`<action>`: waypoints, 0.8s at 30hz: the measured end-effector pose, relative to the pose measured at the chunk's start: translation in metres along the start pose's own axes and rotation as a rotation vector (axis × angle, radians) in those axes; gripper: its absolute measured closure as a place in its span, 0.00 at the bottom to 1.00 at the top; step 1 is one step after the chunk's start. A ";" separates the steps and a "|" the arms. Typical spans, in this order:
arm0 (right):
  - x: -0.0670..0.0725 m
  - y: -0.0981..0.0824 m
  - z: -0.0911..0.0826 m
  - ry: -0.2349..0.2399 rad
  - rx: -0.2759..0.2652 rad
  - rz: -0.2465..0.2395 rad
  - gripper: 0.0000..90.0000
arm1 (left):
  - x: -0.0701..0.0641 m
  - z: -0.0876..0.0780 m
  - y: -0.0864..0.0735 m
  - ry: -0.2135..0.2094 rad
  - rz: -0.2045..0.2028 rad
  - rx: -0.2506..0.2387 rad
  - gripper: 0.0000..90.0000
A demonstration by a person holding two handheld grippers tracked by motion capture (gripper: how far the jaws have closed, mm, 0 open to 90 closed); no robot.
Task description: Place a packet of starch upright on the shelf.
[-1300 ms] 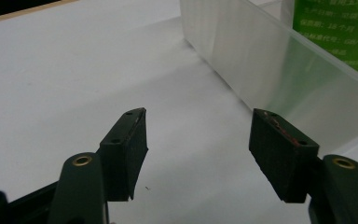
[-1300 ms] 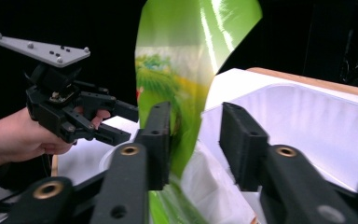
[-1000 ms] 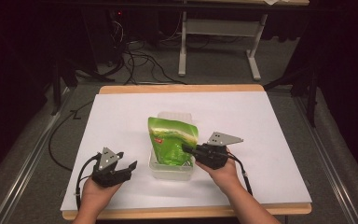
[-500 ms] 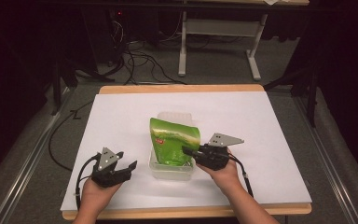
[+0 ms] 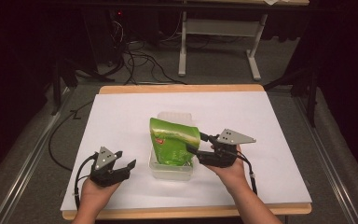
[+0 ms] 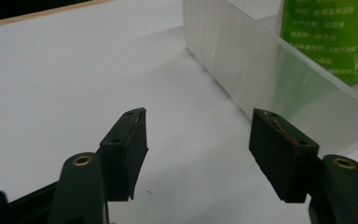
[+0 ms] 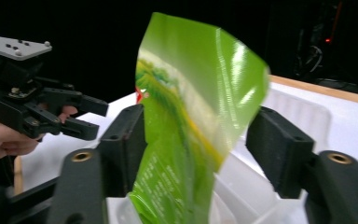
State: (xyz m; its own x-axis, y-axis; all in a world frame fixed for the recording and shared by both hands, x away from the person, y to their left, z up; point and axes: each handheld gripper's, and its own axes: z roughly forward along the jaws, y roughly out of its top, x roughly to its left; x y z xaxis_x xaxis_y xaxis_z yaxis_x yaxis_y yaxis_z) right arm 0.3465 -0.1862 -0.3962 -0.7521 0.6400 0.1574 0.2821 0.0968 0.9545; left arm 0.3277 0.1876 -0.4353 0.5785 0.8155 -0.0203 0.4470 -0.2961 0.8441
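A green snack bag stands upright in a clear plastic tub on the white table, apparently placed, between the right gripper's just-opened jaws, while the left gripper rests spread nearby.

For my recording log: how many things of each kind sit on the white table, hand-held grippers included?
Green glossy plastic pouch, standing in the container: 1
Clear rectangular plastic container: 1
Black two-jaw grippers: 2, the left gripper with its jaws apart, the right gripper with jaws that have just been opening, the pouch between them
Total: 4
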 end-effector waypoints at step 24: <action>-0.097 -0.069 -0.109 -0.472 0.243 0.215 0.37 | 0.028 -0.002 -0.003 0.043 -0.067 0.013 0.40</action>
State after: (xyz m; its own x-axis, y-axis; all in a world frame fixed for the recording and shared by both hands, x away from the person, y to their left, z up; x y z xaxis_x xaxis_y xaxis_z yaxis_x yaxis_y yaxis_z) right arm 0.3351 -0.3376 -0.4494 -0.3307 0.9304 0.1583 0.5704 0.0634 0.8189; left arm 0.3409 0.2120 -0.4370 0.5172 0.8542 -0.0533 0.4931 -0.2466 0.8343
